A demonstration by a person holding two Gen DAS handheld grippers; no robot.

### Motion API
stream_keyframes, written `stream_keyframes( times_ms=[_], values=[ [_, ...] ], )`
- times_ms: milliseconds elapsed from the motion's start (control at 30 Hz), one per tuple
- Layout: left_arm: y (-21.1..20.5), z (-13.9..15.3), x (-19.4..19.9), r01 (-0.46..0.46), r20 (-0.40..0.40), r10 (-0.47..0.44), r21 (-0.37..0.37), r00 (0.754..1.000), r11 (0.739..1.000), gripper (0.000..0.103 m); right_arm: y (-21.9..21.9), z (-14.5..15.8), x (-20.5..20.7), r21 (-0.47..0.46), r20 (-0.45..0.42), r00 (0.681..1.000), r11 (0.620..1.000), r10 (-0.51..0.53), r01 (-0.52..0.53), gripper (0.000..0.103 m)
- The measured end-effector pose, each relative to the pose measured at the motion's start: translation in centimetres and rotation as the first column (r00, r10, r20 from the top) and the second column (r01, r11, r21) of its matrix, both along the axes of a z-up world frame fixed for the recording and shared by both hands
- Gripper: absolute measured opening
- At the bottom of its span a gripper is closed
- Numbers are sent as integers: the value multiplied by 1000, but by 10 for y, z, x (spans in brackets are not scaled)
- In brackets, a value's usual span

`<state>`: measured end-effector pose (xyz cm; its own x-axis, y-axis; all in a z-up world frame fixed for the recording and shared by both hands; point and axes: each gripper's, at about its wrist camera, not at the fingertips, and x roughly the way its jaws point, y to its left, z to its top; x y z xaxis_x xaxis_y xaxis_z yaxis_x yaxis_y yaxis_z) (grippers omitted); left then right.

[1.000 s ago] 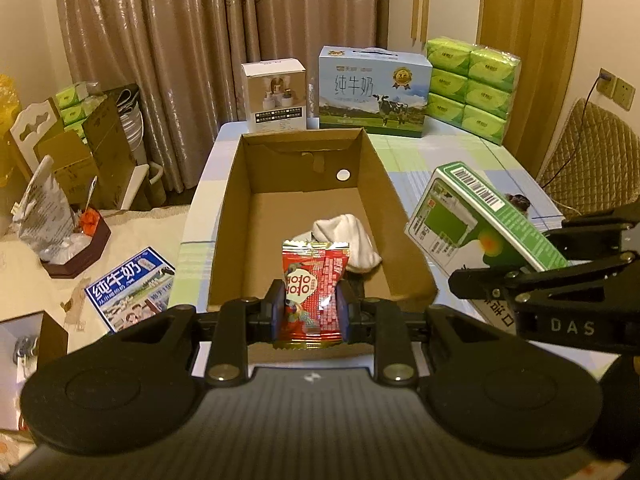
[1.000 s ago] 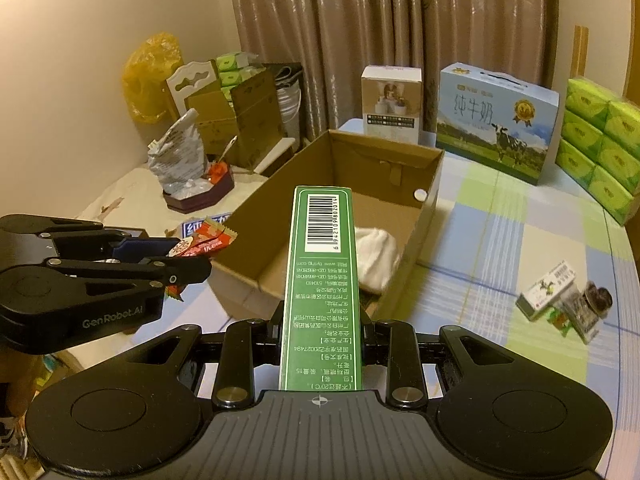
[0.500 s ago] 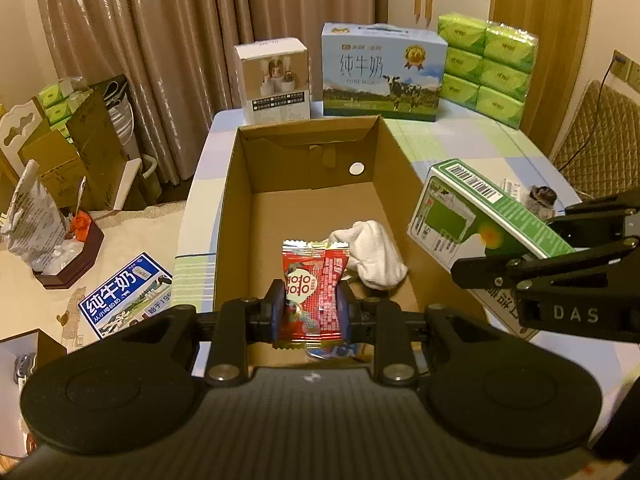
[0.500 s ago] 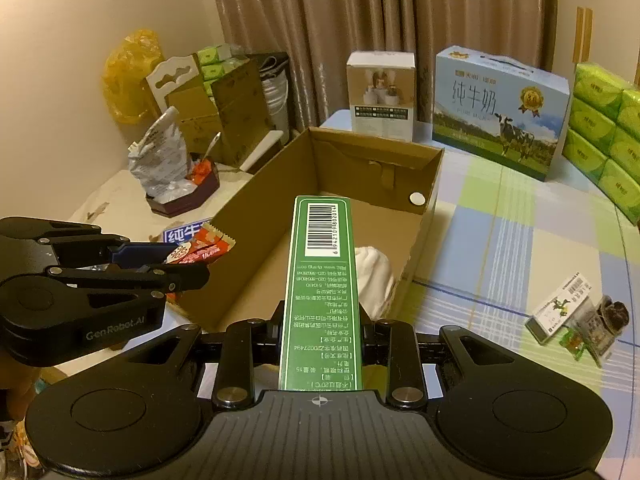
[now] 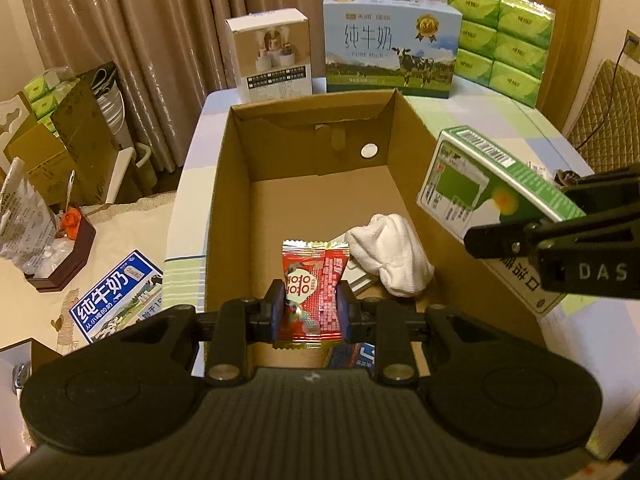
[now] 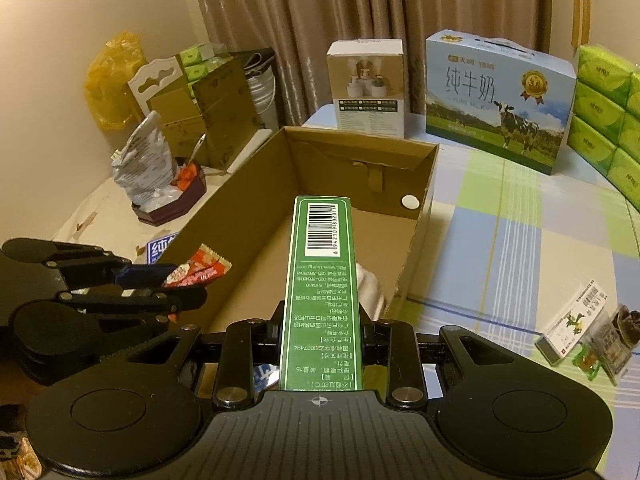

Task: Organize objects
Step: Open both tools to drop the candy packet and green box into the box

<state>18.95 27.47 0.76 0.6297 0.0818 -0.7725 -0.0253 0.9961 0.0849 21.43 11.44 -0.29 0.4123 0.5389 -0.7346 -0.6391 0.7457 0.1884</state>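
My left gripper [image 5: 311,306] is shut on a red snack packet [image 5: 314,284] and holds it above the near end of an open cardboard box [image 5: 224,184]. A white sock [image 5: 390,256] lies inside the box. My right gripper [image 6: 322,330] is shut on a long green box [image 6: 322,280] with a barcode, held over the cardboard box's [image 6: 420,208] near right side. The left gripper and red packet [image 6: 198,270] show at the left of the right wrist view. The green box [image 5: 488,184] shows at the right of the left wrist view.
A white carton [image 5: 272,60], a milk box [image 5: 388,64] and green tissue packs [image 5: 504,40] stand behind the cardboard box. A small medicine box [image 6: 572,320] and wrapped items [image 6: 612,332] lie on the checked tablecloth to the right. Clutter sits on the floor at the left.
Both grippers have moved forward and up over the cardboard box, still holding the packet and the green box. The sock has not moved.
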Motion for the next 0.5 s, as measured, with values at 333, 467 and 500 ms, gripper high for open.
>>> stream_keyframes(
  times_ms=[333,467,500],
  values=[
    [5,-11,10,-18,5,18,5,1000,1000,27,-4,-8,7,17,-26,1000,1000,-13,14,27],
    [8,-9,3,-27,12,27,8,1000,1000,29,-3,-9,4,16,-30,999,1000,-11,11,27],
    [8,-8,2,-30,12,30,7,999,1000,30,-2,-9,3,16,-30,999,1000,-9,10,27]
  ],
)
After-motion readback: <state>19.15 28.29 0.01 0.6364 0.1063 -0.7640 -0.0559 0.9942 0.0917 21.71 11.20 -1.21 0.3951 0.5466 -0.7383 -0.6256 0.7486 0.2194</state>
